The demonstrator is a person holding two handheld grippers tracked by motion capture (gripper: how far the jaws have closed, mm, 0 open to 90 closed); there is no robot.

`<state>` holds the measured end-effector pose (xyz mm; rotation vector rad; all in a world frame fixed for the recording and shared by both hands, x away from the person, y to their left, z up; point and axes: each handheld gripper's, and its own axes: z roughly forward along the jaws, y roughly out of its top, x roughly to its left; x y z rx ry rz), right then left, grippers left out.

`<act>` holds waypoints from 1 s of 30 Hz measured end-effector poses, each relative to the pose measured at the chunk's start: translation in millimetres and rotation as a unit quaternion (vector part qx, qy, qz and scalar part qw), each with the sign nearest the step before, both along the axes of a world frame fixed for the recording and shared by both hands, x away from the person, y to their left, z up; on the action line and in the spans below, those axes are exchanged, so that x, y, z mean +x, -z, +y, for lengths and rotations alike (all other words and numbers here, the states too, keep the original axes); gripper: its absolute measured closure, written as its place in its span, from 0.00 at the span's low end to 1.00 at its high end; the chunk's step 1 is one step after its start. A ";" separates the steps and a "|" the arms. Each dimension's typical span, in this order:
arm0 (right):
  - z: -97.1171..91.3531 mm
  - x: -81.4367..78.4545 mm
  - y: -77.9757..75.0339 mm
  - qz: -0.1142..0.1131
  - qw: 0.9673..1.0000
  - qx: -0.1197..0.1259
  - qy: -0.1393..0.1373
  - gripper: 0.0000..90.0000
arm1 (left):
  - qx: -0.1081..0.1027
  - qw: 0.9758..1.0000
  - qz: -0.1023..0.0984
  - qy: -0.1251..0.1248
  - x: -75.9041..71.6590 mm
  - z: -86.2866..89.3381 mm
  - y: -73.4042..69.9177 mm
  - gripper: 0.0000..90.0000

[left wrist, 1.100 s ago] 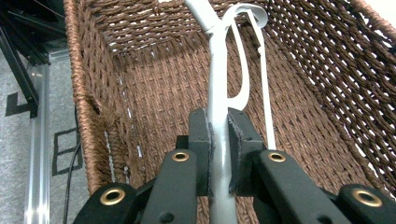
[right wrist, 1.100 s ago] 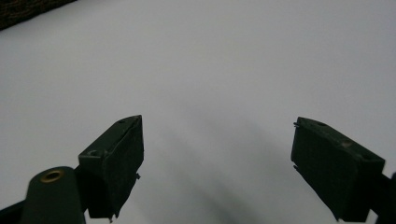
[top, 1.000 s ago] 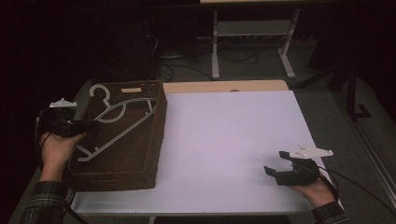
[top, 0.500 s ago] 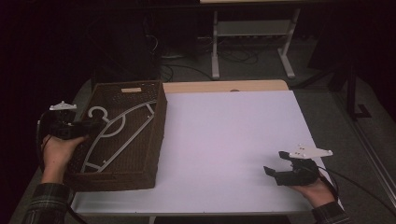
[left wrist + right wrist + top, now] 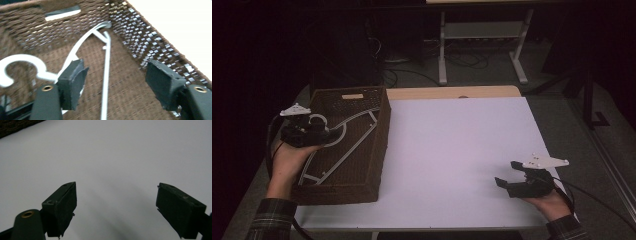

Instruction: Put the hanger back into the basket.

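A white plastic hanger (image 5: 346, 136) lies flat inside the brown wicker basket (image 5: 381, 131) at the table's left. My left gripper (image 5: 331, 135) hovers over the basket's left side near the hanger's hook. Its jaws have just been opening, and the hanger (image 5: 107, 62) lies on the basket floor (image 5: 130, 92) below them without touching the pads. The left gripper (image 5: 117, 82) is open. At the table's front right, my right gripper (image 5: 507, 175) rests low over the white tabletop (image 5: 112, 152). In its own view the right gripper (image 5: 116, 207) stands open with nothing between its pads.
The white table (image 5: 452, 145) stretches between basket and right hand, with a wooden strip (image 5: 452, 92) along its far edge. Beyond it on the dark floor stand metal frame legs (image 5: 442, 55) and cables (image 5: 392, 75).
The hanger, held tilted above the basket a second ago, now lies flat inside it. The left gripper has let go of it and opened. The right gripper has not moved.
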<state>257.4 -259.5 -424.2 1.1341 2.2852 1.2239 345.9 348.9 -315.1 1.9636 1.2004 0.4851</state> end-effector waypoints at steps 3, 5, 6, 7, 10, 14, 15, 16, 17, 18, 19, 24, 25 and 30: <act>-2.0 2.4 -2.1 -0.003 1.000 0.002 0.002 0.18 | -0.011 1.000 -0.012 0.008 -2.3 -17.0 -6.1 0.26; -2.2 3.5 -3.1 -0.007 1.000 0.001 0.002 0.18 | -0.013 1.000 -0.014 0.013 -3.2 -25.4 -8.5 0.22; -2.0 3.8 -3.6 -0.007 1.000 0.002 0.002 0.18 | -0.013 1.000 -0.014 0.013 -3.2 -25.4 -8.5 0.20; -1.6 4.2 -4.0 -0.007 1.000 0.002 0.001 0.18 | -0.014 1.000 -0.018 0.020 -4.8 -34.1 -11.3 0.19; 0.6 5.2 -5.2 -0.008 1.000 0.001 -0.001 0.18 | -0.023 0.999 -0.028 0.036 -8.9 -48.3 -15.4 0.16; 2.6 5.5 -5.5 -0.009 1.000 -0.001 -0.003 0.18 | -0.029 0.997 -0.037 0.054 -12.3 -64.6 -17.3 0.15; 3.3 5.1 -6.0 -0.008 1.000 -0.001 -0.003 0.18 | -0.028 0.997 -0.039 0.060 -13.1 -70.5 -17.5 0.15; 3.3 5.1 -6.0 -0.008 1.000 -0.001 -0.003 0.18 | -0.028 0.997 -0.041 0.067 -13.8 -76.9 -17.6 0.15; 3.2 5.0 -6.8 -0.011 1.000 -0.002 -0.005 0.18 | -0.031 0.995 -0.045 0.079 -15.2 -90.2 -17.0 0.14; 3.0 5.3 -6.9 -0.012 1.000 -0.002 -0.005 0.18 | -0.034 0.995 -0.045 0.085 -15.7 -97.2 -16.1 0.13; 3.0 5.4 -7.1 -0.012 1.000 -0.002 -0.005 0.18 | -0.038 0.994 -0.046 0.093 -16.5 -104.0 -15.0 0.13; 2.9 5.8 -7.6 -0.013 1.000 -0.001 -0.008 0.18 | -0.054 0.990 -0.048 0.121 -19.8 -135.4 -6.6 0.13; 2.9 5.9 -8.1 -0.013 1.000 -0.001 -0.010 0.18 | -0.055 0.989 -0.047 0.126 -20.5 -141.5 -4.9 0.13; 4.1 5.9 -13.0 -0.020 1.000 0.002 -0.018 0.16 | -0.048 0.986 -0.041 0.155 -24.5 -170.1 4.4 0.13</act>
